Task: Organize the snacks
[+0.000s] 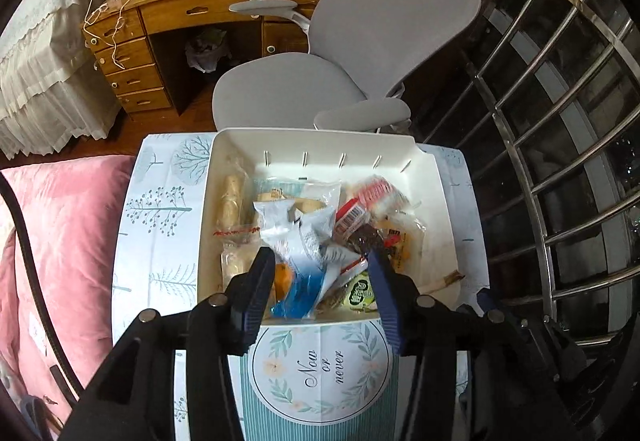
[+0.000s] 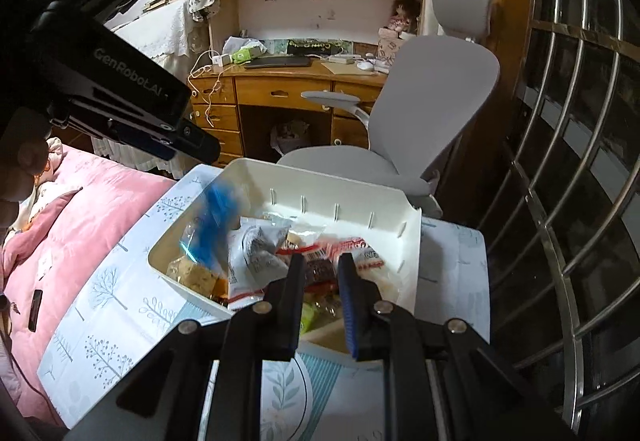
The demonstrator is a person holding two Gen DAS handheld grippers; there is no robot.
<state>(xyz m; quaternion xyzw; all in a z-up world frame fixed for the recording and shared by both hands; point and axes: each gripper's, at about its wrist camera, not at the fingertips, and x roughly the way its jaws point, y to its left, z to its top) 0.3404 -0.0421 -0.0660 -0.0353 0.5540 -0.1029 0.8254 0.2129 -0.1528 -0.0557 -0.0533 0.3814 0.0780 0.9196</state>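
Many wrapped snacks (image 1: 304, 237) fill the white bin (image 1: 320, 141) on the tree-patterned surface (image 1: 160, 233). Above it, the left tool (image 1: 322, 261) gapes empty and the right tool (image 2: 320, 265) is pinched narrow, empty. A blue packet (image 2: 214, 225) is blurred over the bin.

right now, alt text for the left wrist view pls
Open left gripper hangs over a white bin heaped with wrapped snacks, on a tree-print tablecloth. Behind stand a grey office chair and wooden desk.
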